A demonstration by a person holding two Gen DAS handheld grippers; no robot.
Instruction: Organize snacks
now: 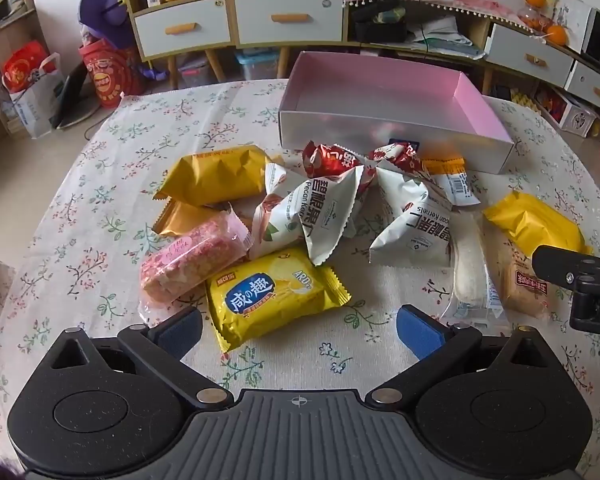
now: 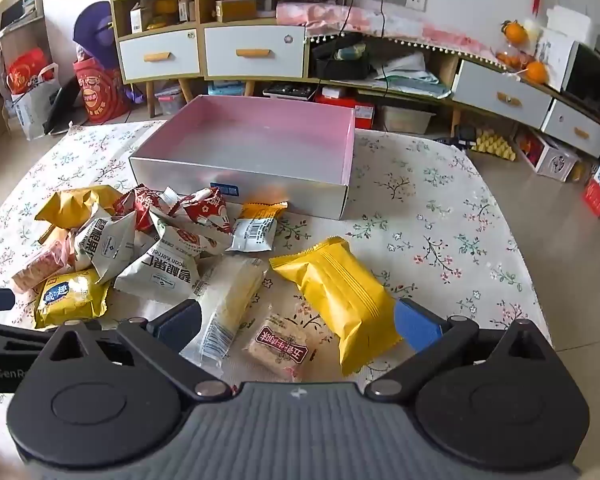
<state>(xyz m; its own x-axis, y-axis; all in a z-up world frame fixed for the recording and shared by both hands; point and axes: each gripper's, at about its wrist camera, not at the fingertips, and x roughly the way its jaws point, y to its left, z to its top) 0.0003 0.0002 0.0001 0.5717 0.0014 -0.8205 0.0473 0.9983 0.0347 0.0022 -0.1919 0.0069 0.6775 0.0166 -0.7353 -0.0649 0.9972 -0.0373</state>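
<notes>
A pile of wrapped snacks lies on the floral tablecloth in front of an empty box point(image 1: 396, 136) with a pink inside point(image 2: 260, 136). My left gripper point(image 1: 300, 332) is open and empty, just short of a yellow blue-labelled packet point(image 1: 272, 292). A pink bar point(image 1: 192, 260) lies to its left, white pecan packets point(image 1: 316, 216) behind. My right gripper point(image 2: 298, 320) is open and empty, its fingers on either side of a clear-wrapped nougat bar point(image 2: 280, 344), a yellow packet point(image 2: 340, 292) and a long pale bar point(image 2: 228, 300). The right gripper's finger shows at the left wrist view's right edge point(image 1: 576, 276).
Gold packets point(image 1: 216, 176) and red packets point(image 1: 332, 158) lie near the box. The tablecloth point(image 2: 440, 208) is bare right of the box. Cabinets with drawers point(image 2: 256, 52), bags and boxes stand on the floor beyond the table.
</notes>
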